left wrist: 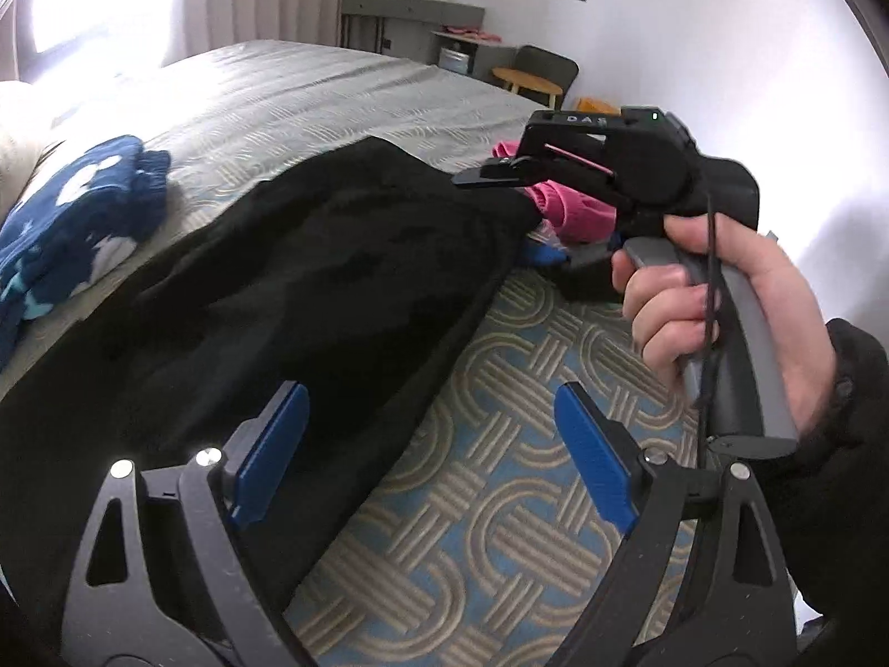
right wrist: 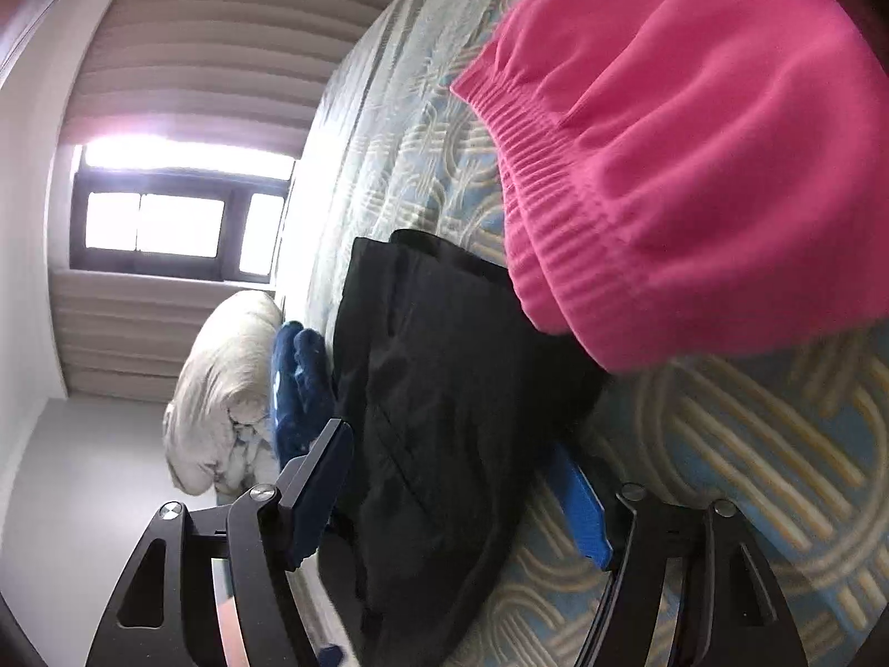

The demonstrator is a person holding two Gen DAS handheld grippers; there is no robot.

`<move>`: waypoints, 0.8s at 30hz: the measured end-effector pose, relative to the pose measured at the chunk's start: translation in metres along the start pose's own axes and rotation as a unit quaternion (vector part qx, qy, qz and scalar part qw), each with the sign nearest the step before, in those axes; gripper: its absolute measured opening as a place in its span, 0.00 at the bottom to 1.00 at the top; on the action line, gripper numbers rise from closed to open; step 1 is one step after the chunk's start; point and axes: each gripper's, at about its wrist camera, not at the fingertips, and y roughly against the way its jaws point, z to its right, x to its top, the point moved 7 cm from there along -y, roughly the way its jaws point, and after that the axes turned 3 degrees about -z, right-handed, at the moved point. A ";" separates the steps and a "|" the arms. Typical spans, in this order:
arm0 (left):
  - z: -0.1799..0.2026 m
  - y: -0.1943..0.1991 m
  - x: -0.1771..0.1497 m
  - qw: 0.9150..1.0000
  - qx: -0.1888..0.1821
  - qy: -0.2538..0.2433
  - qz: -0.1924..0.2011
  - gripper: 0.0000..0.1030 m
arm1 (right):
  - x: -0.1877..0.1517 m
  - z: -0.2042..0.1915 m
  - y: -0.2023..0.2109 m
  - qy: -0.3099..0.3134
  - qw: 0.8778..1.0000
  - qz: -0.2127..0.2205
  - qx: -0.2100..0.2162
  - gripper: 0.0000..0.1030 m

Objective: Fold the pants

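Note:
Black pants [left wrist: 289,289] lie folded lengthwise on the patterned bed cover [left wrist: 500,500]. My left gripper [left wrist: 433,444] is open, its left blue pad over the pants' near end, its right pad over bare cover. My right gripper [left wrist: 547,253] is at the pants' far end, held by a hand [left wrist: 717,311]. In the right wrist view the right gripper [right wrist: 461,483] is open, with the black pants [right wrist: 444,400] lying between its blue pads.
Pink pants [right wrist: 694,139] with a ribbed waistband lie by the black pants' far end, also in the left wrist view [left wrist: 567,211]. A blue patterned garment [left wrist: 72,233] and a white pillow [right wrist: 222,389] lie to one side. A desk [left wrist: 411,11] and stool [left wrist: 528,80] stand beyond the bed.

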 end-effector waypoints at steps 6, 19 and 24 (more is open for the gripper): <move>0.015 -0.018 0.012 1.000 -0.005 -0.010 -0.007 0.87 | 0.000 0.003 0.008 -0.002 0.999 -0.010 0.050 0.17; 0.001 -0.007 0.043 0.999 0.029 0.006 0.036 0.91 | -0.020 -0.072 0.028 0.088 0.994 -0.041 0.058 0.16; -0.013 -0.009 0.044 0.998 0.058 0.009 0.037 0.72 | -0.039 -0.105 0.027 0.137 0.988 -0.049 0.050 0.16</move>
